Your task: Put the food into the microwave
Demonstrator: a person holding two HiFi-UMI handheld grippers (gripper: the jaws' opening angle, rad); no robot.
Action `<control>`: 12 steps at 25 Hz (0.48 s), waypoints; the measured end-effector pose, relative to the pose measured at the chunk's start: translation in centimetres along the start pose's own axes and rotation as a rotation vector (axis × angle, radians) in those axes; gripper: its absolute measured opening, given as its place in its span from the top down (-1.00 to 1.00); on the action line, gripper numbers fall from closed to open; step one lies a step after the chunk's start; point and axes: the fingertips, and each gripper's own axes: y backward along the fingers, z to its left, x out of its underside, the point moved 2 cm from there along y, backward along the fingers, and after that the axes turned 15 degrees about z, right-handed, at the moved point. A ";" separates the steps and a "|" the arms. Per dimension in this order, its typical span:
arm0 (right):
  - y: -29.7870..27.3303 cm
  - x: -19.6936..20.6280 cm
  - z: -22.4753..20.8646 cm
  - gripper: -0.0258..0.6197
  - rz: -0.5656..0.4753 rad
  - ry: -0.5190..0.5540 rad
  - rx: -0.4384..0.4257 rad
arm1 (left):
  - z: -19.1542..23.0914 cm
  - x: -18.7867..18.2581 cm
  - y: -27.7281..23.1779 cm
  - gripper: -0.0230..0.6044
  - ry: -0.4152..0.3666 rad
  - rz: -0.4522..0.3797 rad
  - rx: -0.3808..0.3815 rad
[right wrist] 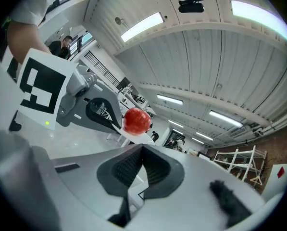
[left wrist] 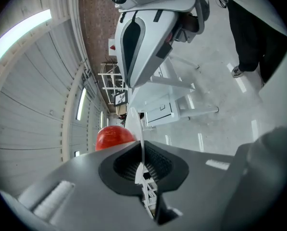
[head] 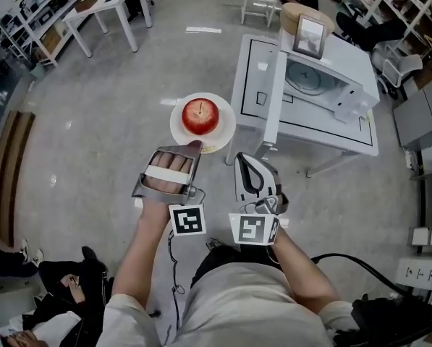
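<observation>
A red apple point(head: 200, 116) rests on a round white plate point(head: 223, 131) that hangs in the air above the floor. My left gripper point(head: 194, 147) is shut on the plate's near rim; in the left gripper view the plate's edge point(left wrist: 135, 124) runs between the jaws of the left gripper point(left wrist: 143, 150), with the apple point(left wrist: 113, 136) just beyond. My right gripper point(head: 242, 158) is shut and empty, close to the plate's right side. From the right gripper point(right wrist: 142, 150) I see the apple point(right wrist: 136, 121) ahead. The white microwave point(head: 324, 78) stands on a white table point(head: 310, 125), its door point(head: 270, 85) swung open and its turntable showing.
A framed picture point(head: 310, 36) and a round wooden box point(head: 302, 14) sit by the microwave. White tables point(head: 107, 9) stand at the far left, a white stool point(head: 263, 2) at the back. A person point(head: 56, 295) sits at the lower left.
</observation>
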 end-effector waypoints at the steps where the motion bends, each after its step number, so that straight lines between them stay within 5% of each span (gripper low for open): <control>1: 0.5 0.4 -0.7 0.89 0.005 0.002 0.018 | 0.6 -1.0 0.0 0.86 -0.004 -0.022 -0.009; 12: 6.0 7.7 -13.4 0.89 0.125 0.008 0.256 | 8.0 -14.4 1.1 0.86 -0.030 -0.208 -0.075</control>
